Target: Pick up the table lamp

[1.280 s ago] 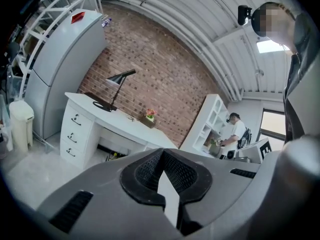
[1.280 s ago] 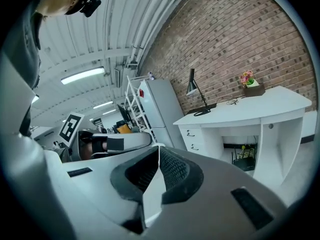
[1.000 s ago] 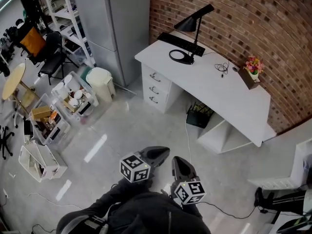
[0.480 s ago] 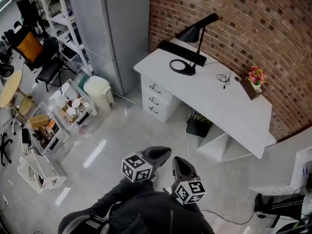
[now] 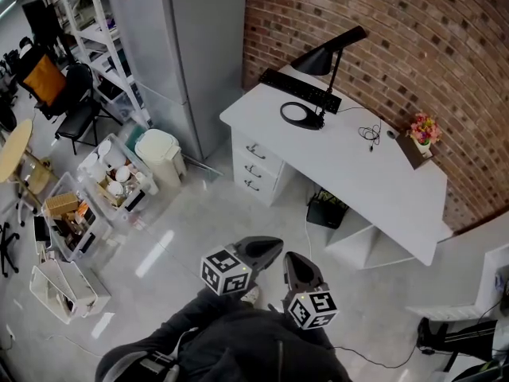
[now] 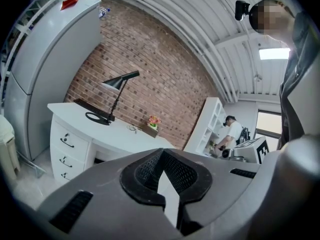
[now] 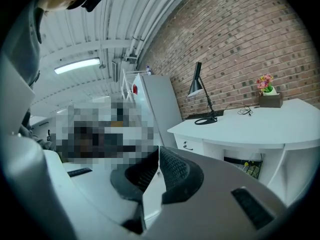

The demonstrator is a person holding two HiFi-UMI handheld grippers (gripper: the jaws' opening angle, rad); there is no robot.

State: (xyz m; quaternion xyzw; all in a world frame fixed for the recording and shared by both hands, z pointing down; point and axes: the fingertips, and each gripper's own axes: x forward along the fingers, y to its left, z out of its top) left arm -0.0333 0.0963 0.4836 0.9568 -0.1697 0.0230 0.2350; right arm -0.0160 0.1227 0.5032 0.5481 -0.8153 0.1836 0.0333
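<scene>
The black table lamp stands on the white desk against the brick wall, its ring base near the desk's left end and its cone shade tilted over it. Both grippers are low over the floor, well short of the desk. My left gripper is shut and holds nothing, and my right gripper beside it is shut and empty too. The left gripper view shows the lamp far ahead past the closed jaws. The right gripper view has the lamp to the right of its closed jaws.
A black keyboard, a loose cable and a flower pot share the desk. A grey cabinet, a white bin and crates of clutter stand left. A black box sits under the desk. A person stands at far shelves.
Both grippers and the head camera have been carried a little closer to the desk; the floor clutter slid back in view. The jaws stayed shut and the lamp has not moved.
</scene>
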